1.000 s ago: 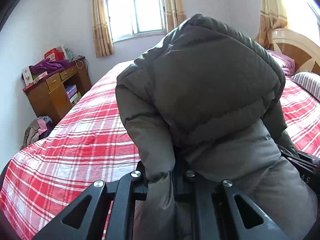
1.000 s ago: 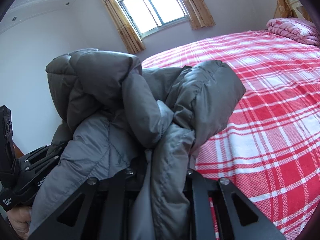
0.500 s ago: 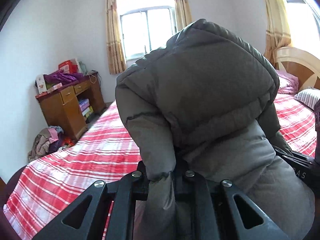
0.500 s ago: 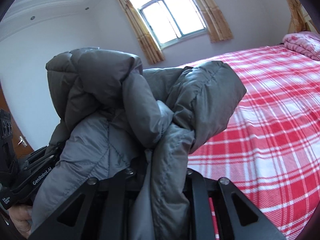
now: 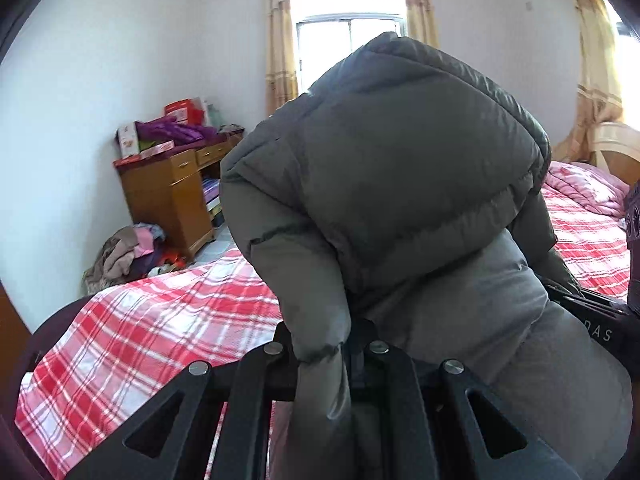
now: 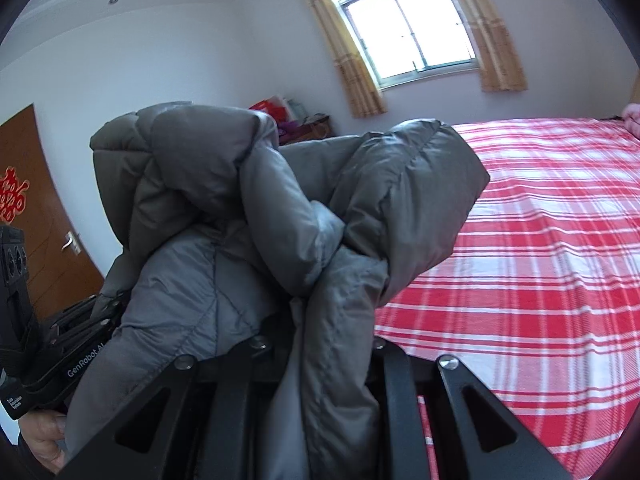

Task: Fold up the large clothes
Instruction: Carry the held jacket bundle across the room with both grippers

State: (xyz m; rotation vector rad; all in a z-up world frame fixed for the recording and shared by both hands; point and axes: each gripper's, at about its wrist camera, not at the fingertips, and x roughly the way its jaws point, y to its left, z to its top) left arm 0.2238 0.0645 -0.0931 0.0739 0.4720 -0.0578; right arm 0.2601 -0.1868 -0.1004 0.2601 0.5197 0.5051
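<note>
The grey puffer jacket point(image 5: 400, 200) is bunched up right in front of both my grippers, lifted clear above the bed point(image 5: 152, 332). My left gripper point(image 5: 344, 356) is clamped on a fold of its fabric, which runs down between the nearly closed jaws, while the padded bulk rises ahead of it and fills most of that view. My right gripper point(image 6: 320, 344) is likewise pinched tight on a fold of the jacket, with quilted rolls piled in front of it and spilling to its left. Beyond and to the right of my right gripper the red and white plaid sheet stretches away flat. To the left of my left gripper, past the bed's edge, stands a wooden desk point(image 5: 172, 196) piled with boxes and purple cloth, with a heap of clothes point(image 5: 128, 252) on the floor beside it. Straight ahead is a curtained window point(image 6: 408, 36). A brown door point(image 6: 36, 216) shows far left of my right gripper.
</note>
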